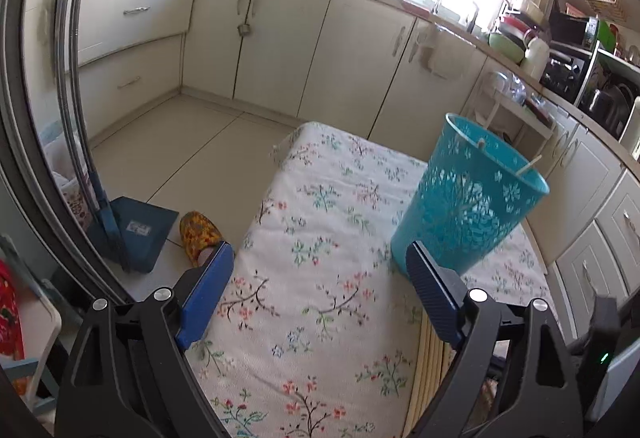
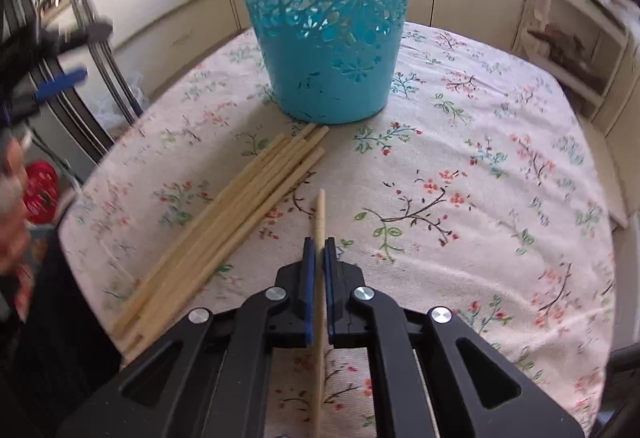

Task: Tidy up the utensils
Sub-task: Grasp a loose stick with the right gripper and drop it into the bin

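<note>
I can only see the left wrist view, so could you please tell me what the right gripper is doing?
Observer: The right gripper is shut on one pale wooden chopstick.
Operator: Thank you; are more left on the table?
Observer: Yes, a bundle of loose wooden chopsticks lies on the floral tablecloth beside the held one.
Operator: How near the basket are they?
Observer: Their far ends almost touch the base of the teal perforated plastic basket.

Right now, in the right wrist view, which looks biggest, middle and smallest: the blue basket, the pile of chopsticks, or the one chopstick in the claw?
1. blue basket, and it is cut off at the top
2. pile of chopsticks
3. one chopstick in the right claw, though nearness enlarges it
</note>
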Demonstrator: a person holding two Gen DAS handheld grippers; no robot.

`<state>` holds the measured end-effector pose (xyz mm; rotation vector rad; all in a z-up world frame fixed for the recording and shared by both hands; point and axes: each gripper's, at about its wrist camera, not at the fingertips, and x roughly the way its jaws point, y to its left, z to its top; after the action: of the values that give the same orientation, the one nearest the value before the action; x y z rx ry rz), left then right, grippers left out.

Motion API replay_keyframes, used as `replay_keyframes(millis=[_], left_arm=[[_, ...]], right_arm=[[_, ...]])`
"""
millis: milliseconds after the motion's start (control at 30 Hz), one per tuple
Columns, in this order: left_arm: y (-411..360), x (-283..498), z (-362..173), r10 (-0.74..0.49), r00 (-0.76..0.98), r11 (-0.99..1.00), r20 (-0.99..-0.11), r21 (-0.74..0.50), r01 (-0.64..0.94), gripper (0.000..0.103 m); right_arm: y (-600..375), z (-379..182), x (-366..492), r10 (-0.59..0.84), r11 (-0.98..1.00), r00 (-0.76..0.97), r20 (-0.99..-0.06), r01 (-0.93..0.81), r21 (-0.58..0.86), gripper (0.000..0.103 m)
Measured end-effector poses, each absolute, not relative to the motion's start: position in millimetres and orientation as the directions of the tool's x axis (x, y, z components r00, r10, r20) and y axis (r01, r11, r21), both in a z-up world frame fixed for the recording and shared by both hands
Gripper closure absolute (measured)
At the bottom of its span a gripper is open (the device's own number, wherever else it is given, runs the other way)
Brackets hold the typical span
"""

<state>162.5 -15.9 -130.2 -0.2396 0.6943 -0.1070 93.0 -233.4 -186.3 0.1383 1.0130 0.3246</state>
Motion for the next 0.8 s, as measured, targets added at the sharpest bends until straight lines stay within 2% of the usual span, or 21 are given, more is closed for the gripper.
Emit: replay_keyframes(millis=[167, 333, 467, 600, 700, 800], left_arm=[[-13.1, 158.2, -140.2, -0.175, 0.740, 0.970, -0.649, -0.241, 0.019, 0.019], [-15.3, 155.8, -145.2, -0.182, 0.720, 0.969, -0.669, -0.246, 0.016, 0.019], [-23.2, 152.2, -137.8, -0.198, 0.722, 0.969, -0.663, -0.245, 0.041, 0.019], [-29.9, 146.1, -127.4, -0.211, 0.731, 0.968, -0.649, -0.244, 0.063, 0.019], [-32.3, 143.2, -123.3, -0.221, 0.732, 0.965, -0.645, -0.251, 0.070, 0.019], [-31.5, 141.0, -121.9, -0.227, 0.731, 0.963, -0.643, -0.259, 0.071, 0.019]], right_arm=[[-255.2, -148.2, 83.5, 0.484, 0.868, 0.548, -0.682, -0.202, 0.454, 0.098], [-281.2, -82.3, 89.1, 0.574, 0.774, 0.667, -0.474, -0.254, 0.579, 0.098], [-283.0, -24.1, 121.5, 0.546, 0.766, 0.771, -0.327, -0.302, 0.567, 0.098], [-278.2, 15.0, 171.8, 0.434, 0.803, 0.879, -0.196, -0.279, 0.526, 0.098], [-272.5, 14.1, 215.4, 0.349, 0.835, 0.919, -0.183, -0.216, 0.505, 0.097], [-264.6, -9.9, 247.3, 0.292, 0.863, 0.925, -0.244, -0.145, 0.484, 0.097]])
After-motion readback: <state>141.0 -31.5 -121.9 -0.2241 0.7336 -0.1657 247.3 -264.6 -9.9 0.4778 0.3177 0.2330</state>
